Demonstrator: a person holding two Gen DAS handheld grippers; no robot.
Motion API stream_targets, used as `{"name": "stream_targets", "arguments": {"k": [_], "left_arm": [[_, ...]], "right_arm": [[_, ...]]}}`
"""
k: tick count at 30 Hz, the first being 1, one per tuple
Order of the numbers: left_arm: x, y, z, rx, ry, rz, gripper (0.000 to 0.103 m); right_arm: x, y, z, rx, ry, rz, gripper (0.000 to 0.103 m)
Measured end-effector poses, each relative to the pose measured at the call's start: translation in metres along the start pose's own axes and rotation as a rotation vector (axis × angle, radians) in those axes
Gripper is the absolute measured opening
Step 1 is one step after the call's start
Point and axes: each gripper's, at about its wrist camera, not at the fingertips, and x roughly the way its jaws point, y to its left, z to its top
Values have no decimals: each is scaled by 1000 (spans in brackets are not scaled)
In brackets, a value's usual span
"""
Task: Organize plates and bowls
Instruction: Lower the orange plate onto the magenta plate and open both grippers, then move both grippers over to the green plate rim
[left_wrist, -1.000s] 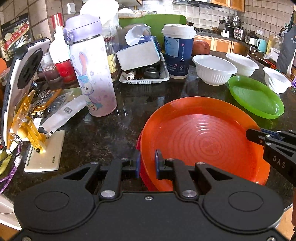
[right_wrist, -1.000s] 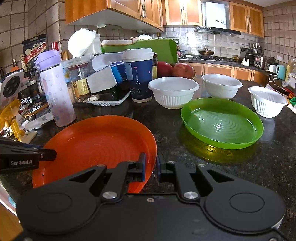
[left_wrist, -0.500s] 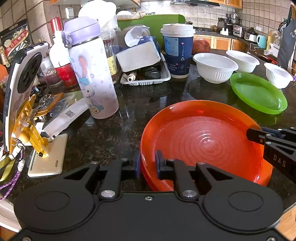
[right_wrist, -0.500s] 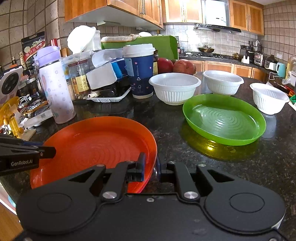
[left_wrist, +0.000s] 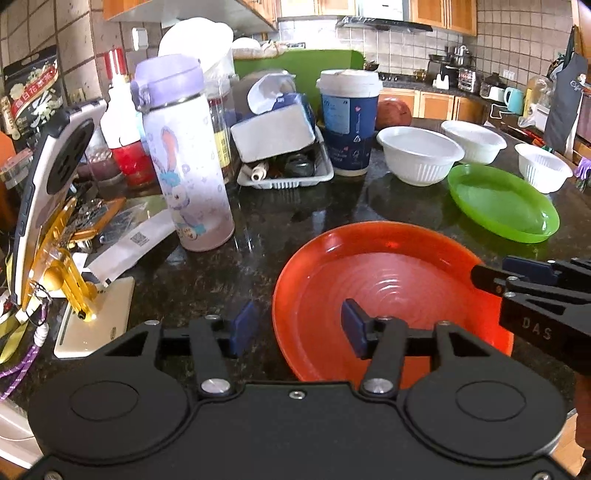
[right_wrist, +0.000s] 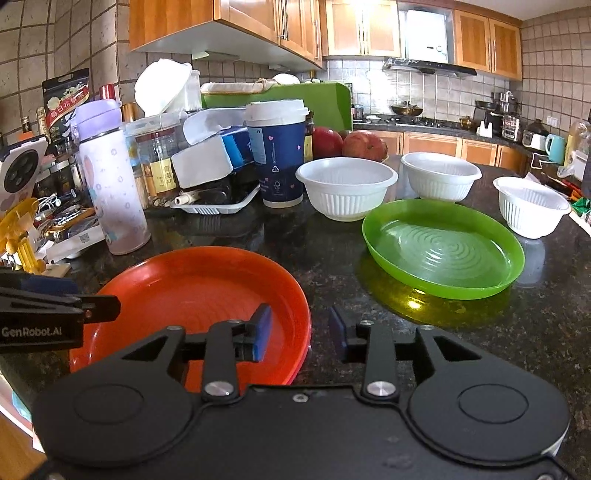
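Left wrist view: both jaws spread, straddling opposite rims of the round, glossy, concentric-ridged orange plate (left_wrist: 388, 280).

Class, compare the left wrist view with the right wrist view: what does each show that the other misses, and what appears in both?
Only the left wrist view shows the dark apron hanging at far right. Only the right wrist view shows two apples and the wok on the stove. Both show the orange plate, the green plate, three white bowls and both grippers with jaws open.
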Motion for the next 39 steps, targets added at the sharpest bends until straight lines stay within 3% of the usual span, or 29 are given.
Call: {"name": "stream_targets", "arguments": {"k": [10,15,29,39], "left_arm": [[-3,-6,10,6,-24,-40,62],[-4,-20,19,24,-41,-61,63],[9,-89,62,15,-72,-74,65],[42,-145,88,-16,-37,-59,65]], "right_arm": [[-15,-9,4,28,-42,-42,42],[-28,-27,8,51,-77,-89,52],[-46,-119,29,62,-145,-192,68],[-28,-188,52,60,-128,-183,68]]}}
